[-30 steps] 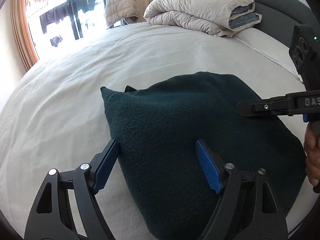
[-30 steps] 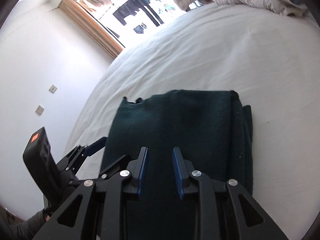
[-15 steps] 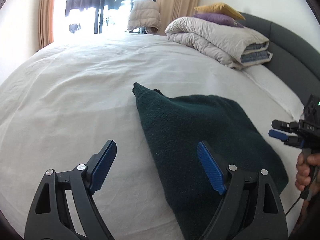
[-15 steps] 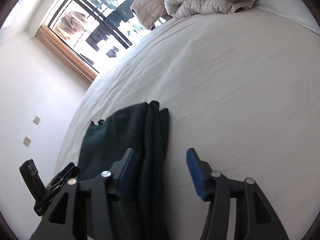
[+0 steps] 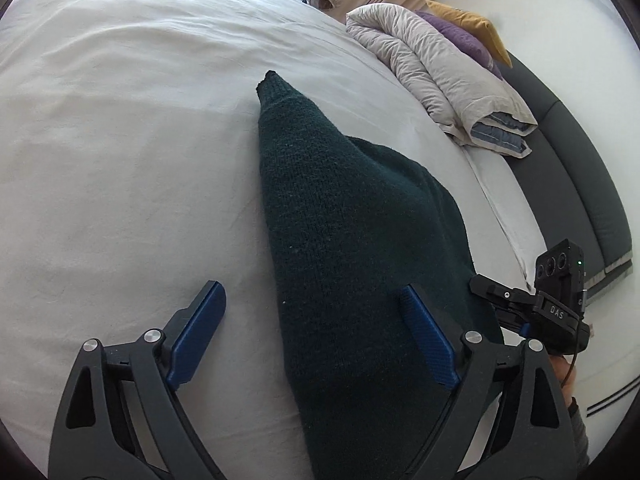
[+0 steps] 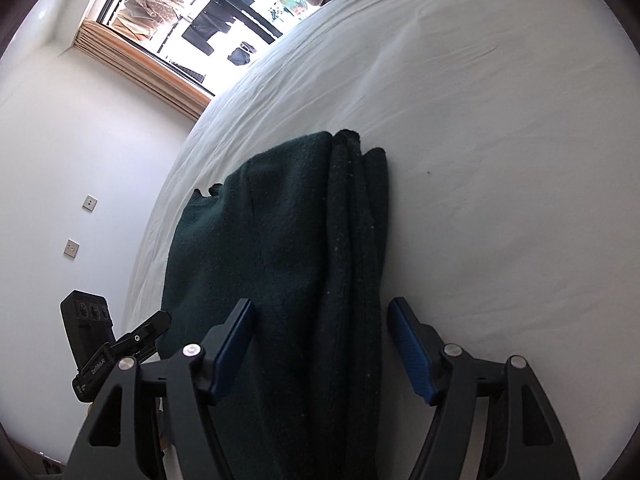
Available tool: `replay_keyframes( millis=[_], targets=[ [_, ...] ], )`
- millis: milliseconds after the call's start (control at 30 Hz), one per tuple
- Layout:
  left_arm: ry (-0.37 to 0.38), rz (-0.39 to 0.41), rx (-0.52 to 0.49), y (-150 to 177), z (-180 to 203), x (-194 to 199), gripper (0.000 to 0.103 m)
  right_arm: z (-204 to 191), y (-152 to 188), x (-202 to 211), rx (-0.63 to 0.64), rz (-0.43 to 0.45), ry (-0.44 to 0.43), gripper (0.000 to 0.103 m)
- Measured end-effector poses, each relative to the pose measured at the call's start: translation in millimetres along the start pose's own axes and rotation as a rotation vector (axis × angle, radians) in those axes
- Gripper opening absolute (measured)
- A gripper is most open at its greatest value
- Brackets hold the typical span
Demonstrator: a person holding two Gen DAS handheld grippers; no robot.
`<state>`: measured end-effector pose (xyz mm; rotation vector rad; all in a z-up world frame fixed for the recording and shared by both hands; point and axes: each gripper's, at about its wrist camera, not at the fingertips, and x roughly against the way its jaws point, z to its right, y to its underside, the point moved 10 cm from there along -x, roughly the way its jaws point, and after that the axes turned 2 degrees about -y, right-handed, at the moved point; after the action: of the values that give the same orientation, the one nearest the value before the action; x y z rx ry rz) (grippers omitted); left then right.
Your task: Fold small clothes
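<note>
A dark green sweater [image 5: 352, 240] lies folded on the white bed [image 5: 120, 160]. The left tool [image 5: 316, 336] stands apart over its 9 o'clock edge, jaws just widened, pressing nothing. The right tool [image 6: 322, 344] stands apart astride the stacked 3 o'clock edge, jaws just widened, pads clear of the cloth.
</note>
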<state>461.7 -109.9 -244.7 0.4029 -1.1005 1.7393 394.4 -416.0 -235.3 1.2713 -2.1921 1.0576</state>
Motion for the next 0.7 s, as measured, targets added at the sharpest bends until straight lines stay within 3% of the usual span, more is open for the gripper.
replay_keyframes(
  millis=[33, 67, 100, 133, 167, 333, 400, 567, 700],
  targets=[
    [0.005, -0.01, -0.005, 0, 3, -3, 0.09, -2, 0, -2, 0.011, -0.003, 0.003, 0.069],
    [0.006, -0.019, -0.014, 0, 5, -6, 0.09, -3, -1, -4, 0.019, -0.009, 0.01, 0.058],
    [0.007, -0.026, -0.026, 1, 9, -9, 0.083, -3, 1, -5, 0.019, -0.015, 0.019, 0.055],
    [0.027, -0.041, -0.03, 2, 15, -14, 0.064, -3, 0, -7, 0.018, -0.016, 0.025, 0.05],
    [0.039, -0.065, -0.023, 6, 19, -18, 0.059, -4, 2, -9, 0.021, -0.021, 0.032, 0.043],
    [-0.041, -0.05, -0.118, 6, 36, -14, 0.04, -17, 6, -11, 0.153, -0.014, 0.194, 0.032],
    [-0.041, -0.04, -0.133, 5, 42, -5, 0.036, -30, 8, -5, 0.214, 0.003, 0.254, 0.029],
    [-0.062, 0.025, -0.193, 10, 62, 42, 0.033, -90, 27, 15, 0.38, 0.058, 0.311, 0.026],
    [-0.082, 0.097, -0.205, 22, 61, 105, 0.033, -136, 63, 26, 0.456, 0.07, 0.298, 0.026]
  ],
)
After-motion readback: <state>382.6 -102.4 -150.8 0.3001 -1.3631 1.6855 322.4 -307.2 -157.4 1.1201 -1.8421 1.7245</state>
